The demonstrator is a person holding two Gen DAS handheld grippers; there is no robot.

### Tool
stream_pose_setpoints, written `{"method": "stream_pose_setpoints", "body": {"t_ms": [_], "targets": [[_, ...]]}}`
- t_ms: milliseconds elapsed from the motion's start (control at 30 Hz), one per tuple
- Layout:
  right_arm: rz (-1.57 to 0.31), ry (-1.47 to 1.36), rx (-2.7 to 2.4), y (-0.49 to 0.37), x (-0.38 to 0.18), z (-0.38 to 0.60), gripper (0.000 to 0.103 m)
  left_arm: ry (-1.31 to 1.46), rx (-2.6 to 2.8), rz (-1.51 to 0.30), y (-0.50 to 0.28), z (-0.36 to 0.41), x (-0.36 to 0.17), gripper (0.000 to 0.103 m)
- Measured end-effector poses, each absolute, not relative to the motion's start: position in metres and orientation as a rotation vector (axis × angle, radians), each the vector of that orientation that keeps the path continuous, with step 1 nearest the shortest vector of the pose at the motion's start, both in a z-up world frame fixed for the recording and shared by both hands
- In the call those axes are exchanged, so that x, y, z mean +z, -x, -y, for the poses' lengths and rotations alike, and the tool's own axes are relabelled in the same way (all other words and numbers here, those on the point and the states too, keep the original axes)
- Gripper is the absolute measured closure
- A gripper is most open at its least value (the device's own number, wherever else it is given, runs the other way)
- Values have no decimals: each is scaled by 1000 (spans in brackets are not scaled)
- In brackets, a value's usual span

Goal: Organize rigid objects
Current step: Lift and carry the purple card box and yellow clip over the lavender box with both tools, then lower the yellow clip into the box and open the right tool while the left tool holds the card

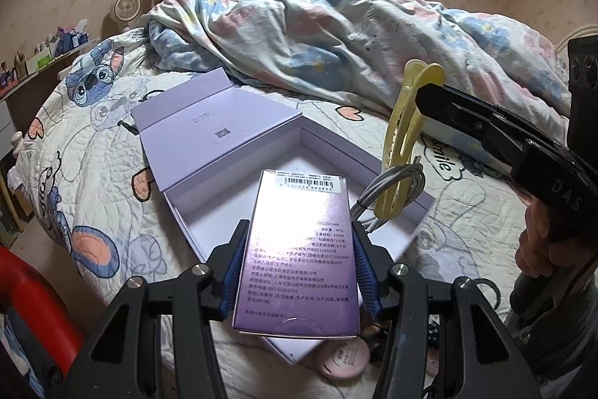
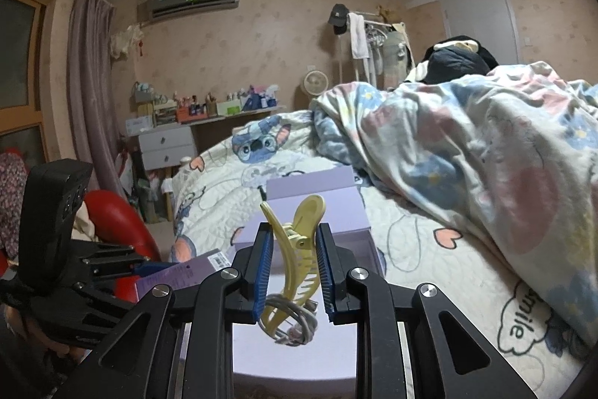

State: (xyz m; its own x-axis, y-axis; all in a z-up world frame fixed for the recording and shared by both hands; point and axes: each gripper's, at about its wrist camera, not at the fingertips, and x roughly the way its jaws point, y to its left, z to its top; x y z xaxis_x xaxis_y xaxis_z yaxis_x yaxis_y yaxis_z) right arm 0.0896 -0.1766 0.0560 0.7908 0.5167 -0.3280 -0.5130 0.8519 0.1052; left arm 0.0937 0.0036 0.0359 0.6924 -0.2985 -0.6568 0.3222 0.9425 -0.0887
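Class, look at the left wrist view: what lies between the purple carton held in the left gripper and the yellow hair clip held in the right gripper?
A coiled grey cable hanging from the yellow hair clip, over the open lilac box, beside the purple carton.

One open lilac box (image 1: 231,122) on the bed, one purple carton (image 1: 299,249), one yellow hair claw (image 1: 403,137), one coil of grey cable (image 1: 392,186) (hooked in the claw's teeth). Two grippers: left (image 1: 297,272), right (image 2: 293,272). One pink round item (image 1: 342,359), partly hidden.
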Motion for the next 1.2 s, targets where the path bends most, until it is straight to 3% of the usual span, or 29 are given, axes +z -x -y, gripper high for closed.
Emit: {"method": "stream_pose_setpoints", "body": {"t_ms": [1200], "targets": [[-532,82,592,-214,38,149,80,-97,-298,-761,-216,-18,29,52]]}}
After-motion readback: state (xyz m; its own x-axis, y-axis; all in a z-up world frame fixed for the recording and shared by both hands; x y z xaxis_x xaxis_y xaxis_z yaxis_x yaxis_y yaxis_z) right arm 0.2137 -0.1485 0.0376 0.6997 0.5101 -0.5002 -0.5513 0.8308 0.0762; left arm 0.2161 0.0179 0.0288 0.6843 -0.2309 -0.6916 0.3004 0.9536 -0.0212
